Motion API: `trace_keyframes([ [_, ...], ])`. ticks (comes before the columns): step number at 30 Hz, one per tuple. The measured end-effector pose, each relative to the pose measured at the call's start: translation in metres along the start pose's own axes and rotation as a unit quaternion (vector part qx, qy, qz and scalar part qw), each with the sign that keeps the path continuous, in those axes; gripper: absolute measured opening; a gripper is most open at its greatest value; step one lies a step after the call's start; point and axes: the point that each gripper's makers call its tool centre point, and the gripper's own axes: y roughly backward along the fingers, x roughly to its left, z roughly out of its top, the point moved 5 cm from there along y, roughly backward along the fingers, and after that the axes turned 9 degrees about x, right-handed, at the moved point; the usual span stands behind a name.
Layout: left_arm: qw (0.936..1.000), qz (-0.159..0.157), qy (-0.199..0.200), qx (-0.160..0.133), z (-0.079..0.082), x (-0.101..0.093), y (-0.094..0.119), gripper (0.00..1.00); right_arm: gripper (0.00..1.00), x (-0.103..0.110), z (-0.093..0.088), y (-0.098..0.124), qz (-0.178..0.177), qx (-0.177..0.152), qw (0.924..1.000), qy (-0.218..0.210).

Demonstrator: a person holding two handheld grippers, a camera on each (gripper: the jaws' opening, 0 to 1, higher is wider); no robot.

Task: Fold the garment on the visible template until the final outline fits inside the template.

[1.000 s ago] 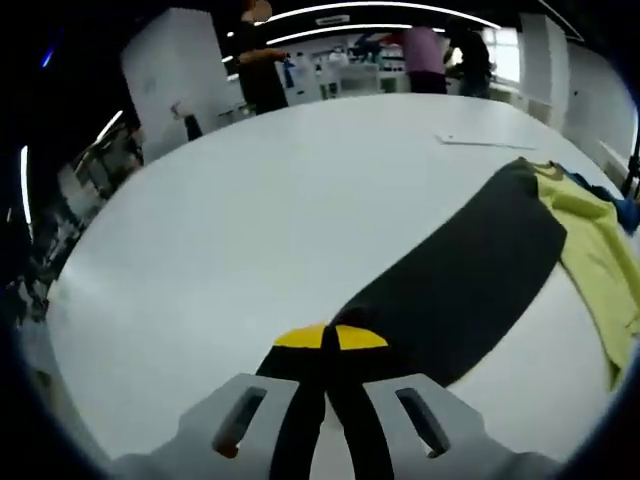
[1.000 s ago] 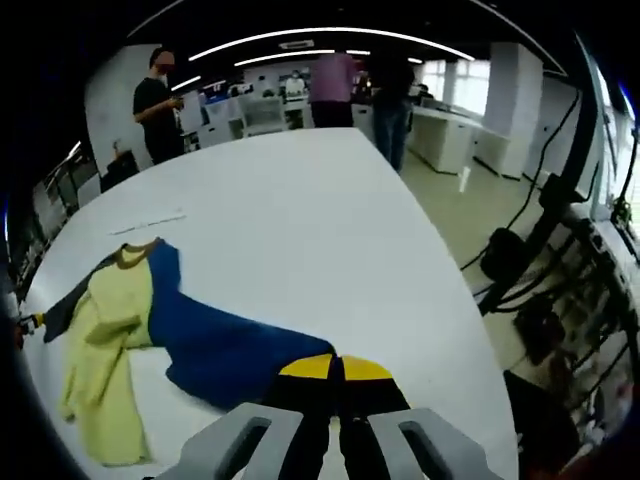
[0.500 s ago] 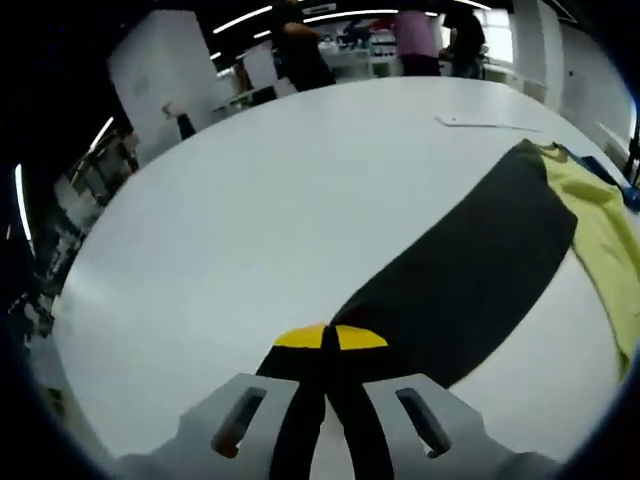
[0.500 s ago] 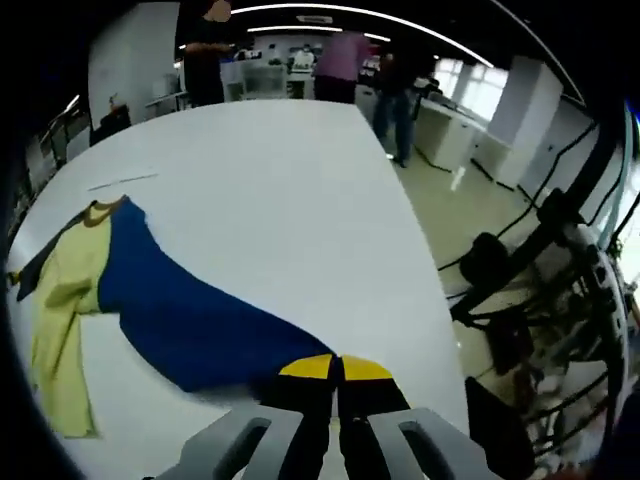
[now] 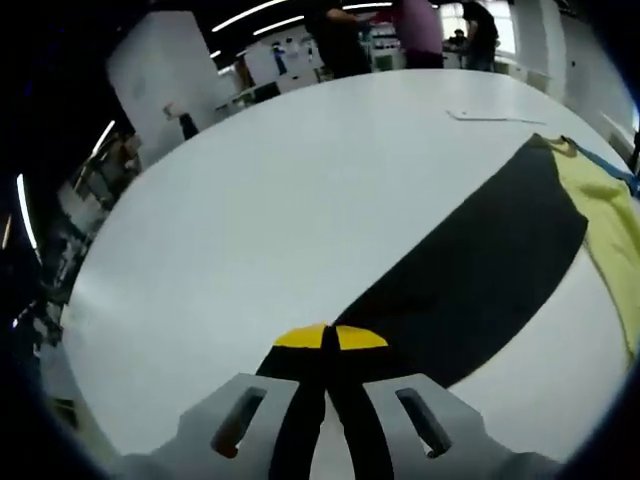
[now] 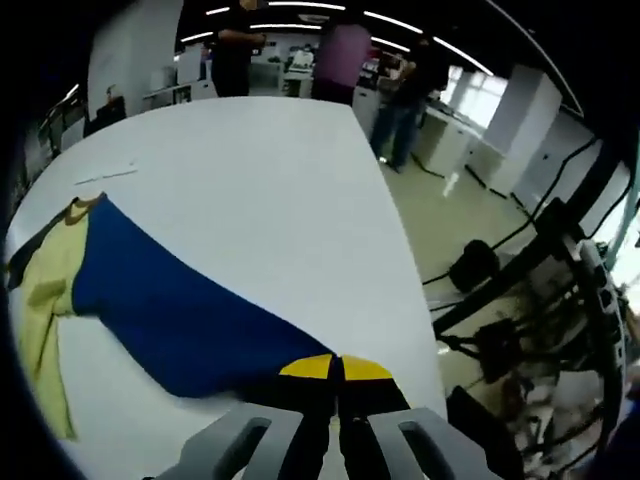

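Note:
The garment lies spread on the white table (image 5: 270,190). It has a yellow body (image 5: 612,220), one black sleeve (image 5: 480,265) and one blue sleeve (image 6: 170,300). My left gripper (image 5: 330,340) is shut on the end of the black sleeve, which runs taut from the jaws up to the right. In the right gripper view, my right gripper (image 6: 335,368) is shut on the end of the blue sleeve, which stretches away left to the yellow body (image 6: 40,285) and its brown collar (image 6: 80,208).
A thin sheet of paper (image 5: 492,117) lies on the table beyond the collar. The table edge (image 6: 415,290) runs close to the right of my right gripper, with stands and cables (image 6: 520,310) on the floor below. People (image 5: 420,25) stand at the far end.
Both sleeves are drawn out longer and flatter from the yellow body, which now lies farther from each gripper. Both grippers keep their hold.

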Motion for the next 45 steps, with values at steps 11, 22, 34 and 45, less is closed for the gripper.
trace_keyframes([
  [11,0.9999,0.001,-0.006,-0.01,0.002,0.002,0.006,0.0,0.0,0.004,0.0,0.001,0.015,-0.002,0.9998,-0.016],
  [22,0.9978,-0.042,-0.007,-0.051,0.002,-0.015,0.03,0.17,0.3,0.033,0.002,0.024,0.122,-0.032,0.9907,-0.053],
  [34,0.9863,-0.137,-0.009,-0.092,-0.009,-0.068,0.066,0.43,0.5,0.102,-0.011,0.074,0.216,-0.046,0.9753,-0.005],
  [45,0.9678,-0.219,-0.03,-0.12,-0.026,-0.125,0.099,0.53,0.53,0.156,-0.025,0.106,0.261,-0.056,0.9612,0.07],
])
